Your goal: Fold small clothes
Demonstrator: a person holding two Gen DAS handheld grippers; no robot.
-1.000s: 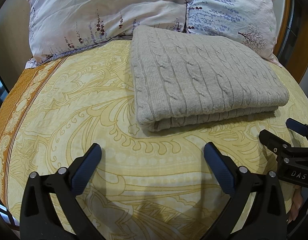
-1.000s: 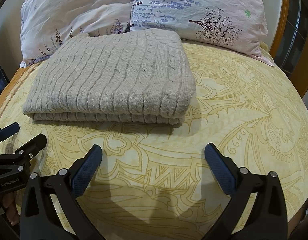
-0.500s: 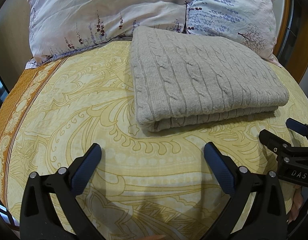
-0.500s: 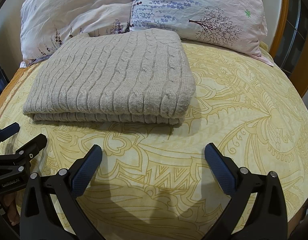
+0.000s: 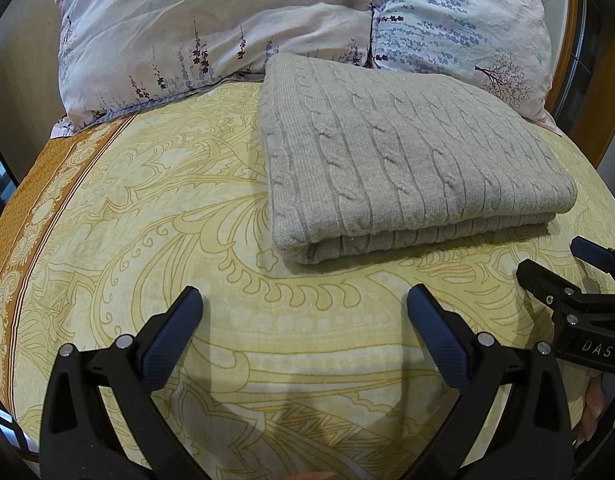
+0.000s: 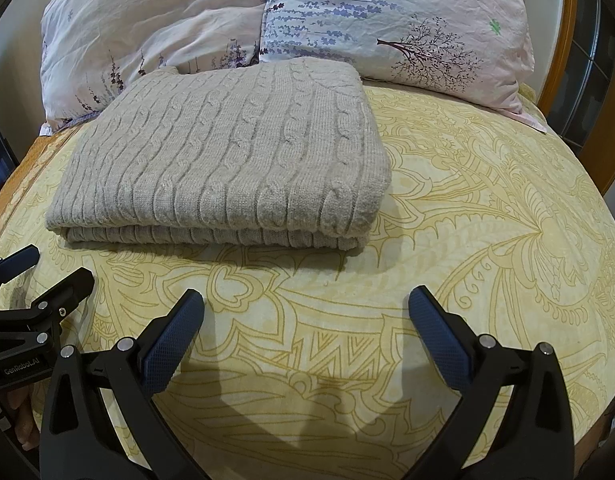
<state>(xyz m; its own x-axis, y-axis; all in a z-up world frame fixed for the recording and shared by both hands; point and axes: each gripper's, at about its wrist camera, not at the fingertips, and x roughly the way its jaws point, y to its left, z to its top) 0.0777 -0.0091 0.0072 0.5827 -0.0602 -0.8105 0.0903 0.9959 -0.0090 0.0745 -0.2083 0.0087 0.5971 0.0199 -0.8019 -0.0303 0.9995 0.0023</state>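
Note:
A grey cable-knit sweater (image 5: 403,160) lies folded in a neat rectangle on the yellow patterned bedsheet (image 5: 147,216), its folded edge facing me. It also shows in the right wrist view (image 6: 227,156). My left gripper (image 5: 303,308) is open and empty, held over the sheet in front of the sweater's near left corner. My right gripper (image 6: 305,308) is open and empty, in front of the sweater's near right corner. Each gripper shows at the edge of the other's view, the right one (image 5: 579,276) and the left one (image 6: 35,276).
Two floral pillows (image 5: 235,20) (image 6: 407,20) lean at the head of the bed behind the sweater. A wooden bed frame (image 6: 563,60) runs along the right. An orange border strip (image 5: 31,200) marks the sheet's left edge.

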